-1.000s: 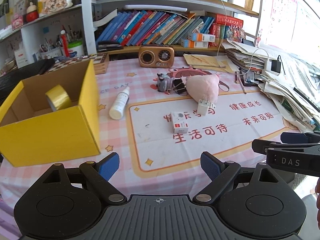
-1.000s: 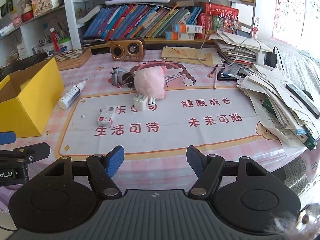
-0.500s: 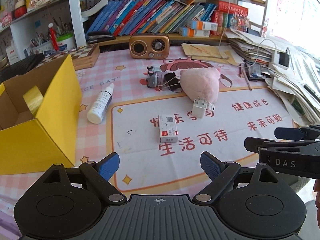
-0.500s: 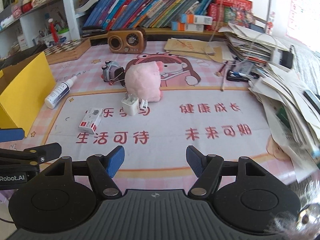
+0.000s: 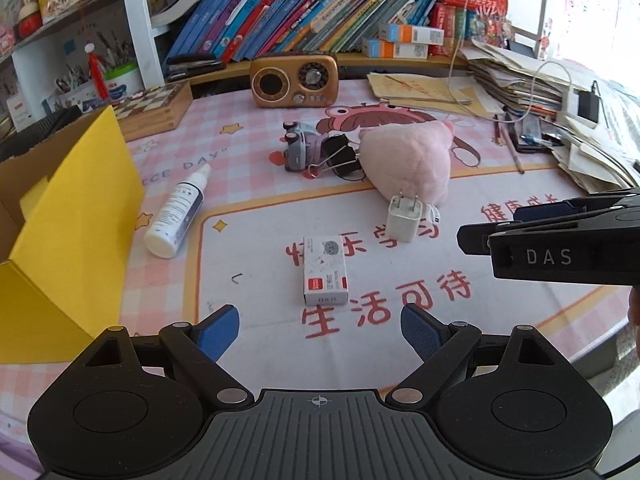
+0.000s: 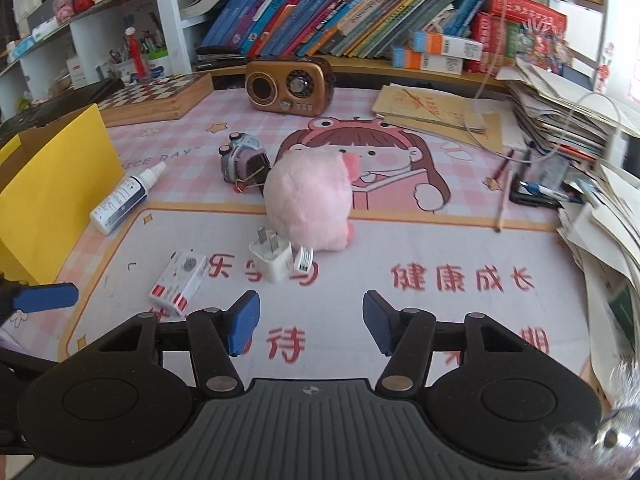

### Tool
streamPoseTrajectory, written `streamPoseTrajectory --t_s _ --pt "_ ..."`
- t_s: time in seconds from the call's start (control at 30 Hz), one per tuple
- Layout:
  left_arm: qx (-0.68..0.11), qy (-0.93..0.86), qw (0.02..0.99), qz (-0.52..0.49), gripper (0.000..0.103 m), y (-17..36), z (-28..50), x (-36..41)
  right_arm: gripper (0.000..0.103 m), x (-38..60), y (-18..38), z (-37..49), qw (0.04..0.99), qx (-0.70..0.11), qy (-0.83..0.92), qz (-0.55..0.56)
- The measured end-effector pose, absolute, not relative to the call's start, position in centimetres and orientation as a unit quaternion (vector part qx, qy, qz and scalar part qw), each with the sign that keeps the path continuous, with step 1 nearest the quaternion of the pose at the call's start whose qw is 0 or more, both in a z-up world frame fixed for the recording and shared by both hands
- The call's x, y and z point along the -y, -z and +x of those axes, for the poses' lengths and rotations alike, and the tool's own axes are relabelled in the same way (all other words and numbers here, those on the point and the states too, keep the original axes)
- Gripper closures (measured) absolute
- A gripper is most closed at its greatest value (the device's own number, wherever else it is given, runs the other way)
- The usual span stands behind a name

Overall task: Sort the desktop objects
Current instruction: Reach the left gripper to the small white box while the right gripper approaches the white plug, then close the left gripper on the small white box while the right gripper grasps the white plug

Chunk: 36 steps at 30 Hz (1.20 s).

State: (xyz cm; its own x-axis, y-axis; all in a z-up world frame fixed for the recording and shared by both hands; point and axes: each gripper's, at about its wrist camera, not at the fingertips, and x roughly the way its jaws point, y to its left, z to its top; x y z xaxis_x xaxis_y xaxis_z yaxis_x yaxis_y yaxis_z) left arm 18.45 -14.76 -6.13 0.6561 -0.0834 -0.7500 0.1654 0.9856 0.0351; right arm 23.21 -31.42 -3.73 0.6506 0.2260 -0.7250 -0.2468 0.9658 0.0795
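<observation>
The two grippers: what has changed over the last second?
Both came forward over the desk, nearer the small box and charger. The right gripper is closing its jaws on nothing; the left gripper stayed open and empty. No object on the mat moved.

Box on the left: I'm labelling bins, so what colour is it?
Yellow outside, plain brown card inside. The box shows best in the left wrist view.
</observation>
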Motion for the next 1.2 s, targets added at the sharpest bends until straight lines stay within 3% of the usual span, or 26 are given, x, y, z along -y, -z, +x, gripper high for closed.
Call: streamPoseTrajectory --t_s 0.53,0.77,0.93,1.0,1.2 --pt "-0.432 0.057 0.899 0.044 0.014 7.8 21.3 15.8 0.057 29.1 6.8 28.7 0.882 -0.426 -0.201 -0.023" --pt "-0.442 0.047 0.895 0.034 0.025 8.3 22.7 15.7 0.059 27.6 7.3 30.6 0.877 -0.423 -0.221 -0.047" --pt "-0.446 0.050 0.893 0.030 0.040 8.7 23.7 16.0 0.073 27.6 7.5 31.0 0.876 -0.420 -0.229 -0.063" --pt "-0.448 0.052 0.892 0.030 0.045 8.9 24.1 16.2 0.073 27.8 7.5 30.9 0.875 -0.421 -0.233 -0.060" --pt "-0.439 0.044 0.897 0.029 0.074 8.8 24.4 16.0 0.074 29.1 6.7 30.2 0.879 -0.414 -0.234 -0.041"
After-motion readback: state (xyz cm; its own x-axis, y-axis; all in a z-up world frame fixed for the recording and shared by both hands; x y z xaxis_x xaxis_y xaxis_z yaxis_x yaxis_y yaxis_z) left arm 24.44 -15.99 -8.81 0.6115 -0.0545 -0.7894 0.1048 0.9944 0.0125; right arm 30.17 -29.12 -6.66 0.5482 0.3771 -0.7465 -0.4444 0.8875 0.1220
